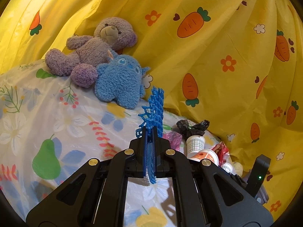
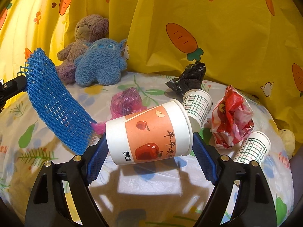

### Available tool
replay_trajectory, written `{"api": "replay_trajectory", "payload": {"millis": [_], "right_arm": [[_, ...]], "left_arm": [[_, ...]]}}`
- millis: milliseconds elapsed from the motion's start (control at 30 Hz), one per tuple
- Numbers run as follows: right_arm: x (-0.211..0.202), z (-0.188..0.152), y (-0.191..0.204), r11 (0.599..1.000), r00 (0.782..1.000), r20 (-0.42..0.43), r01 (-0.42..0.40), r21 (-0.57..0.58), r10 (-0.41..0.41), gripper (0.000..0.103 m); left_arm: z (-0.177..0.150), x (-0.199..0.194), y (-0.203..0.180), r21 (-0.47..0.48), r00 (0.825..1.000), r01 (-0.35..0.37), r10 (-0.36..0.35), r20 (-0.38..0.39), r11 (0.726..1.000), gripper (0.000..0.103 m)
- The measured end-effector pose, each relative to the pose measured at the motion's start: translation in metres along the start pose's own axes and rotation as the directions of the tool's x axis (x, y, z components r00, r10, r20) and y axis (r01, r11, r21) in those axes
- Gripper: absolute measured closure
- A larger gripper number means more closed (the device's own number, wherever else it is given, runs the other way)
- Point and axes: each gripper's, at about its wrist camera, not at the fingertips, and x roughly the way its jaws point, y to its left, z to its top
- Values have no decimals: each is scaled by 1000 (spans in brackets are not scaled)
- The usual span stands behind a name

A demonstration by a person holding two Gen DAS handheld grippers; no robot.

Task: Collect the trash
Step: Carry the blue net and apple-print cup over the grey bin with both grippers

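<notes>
My left gripper (image 1: 150,130) is shut on a blue foam net (image 1: 154,106), which sticks up out of its jaws. The right wrist view shows the same net (image 2: 55,102) hanging across the left side from that gripper (image 2: 22,83). My right gripper (image 2: 149,140) has its blue pads (image 2: 98,155) against the base and rim of an orange apple-print paper cup (image 2: 147,124). The cup lies sideways between them, lifted clear of the tablecloth, with its shadow underneath.
On the floral tablecloth (image 2: 47,170) lie a pink bag (image 2: 126,102), a black bag (image 2: 189,77), two checked paper cups (image 2: 198,104) (image 2: 253,147) and a red-and-white wrapper (image 2: 233,117). A purple bear (image 1: 94,45) and a blue plush (image 1: 121,79) sit against the yellow carrot curtain (image 1: 217,56).
</notes>
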Motion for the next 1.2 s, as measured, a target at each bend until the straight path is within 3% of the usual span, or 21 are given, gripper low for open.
{"api": "replay_trajectory", "payload": {"millis": [500,1200], "right_arm": [[-77,-22,-27,999,994,104,20,40,-24,21],[-127,-41,-86,988,980,160,102,115,-120,21]], "left_arm": [[-13,-23,-46,79,997,78,-78,0,994,100],[-34,-20,-126,184,979,201,-193,-61,962,100]]}}
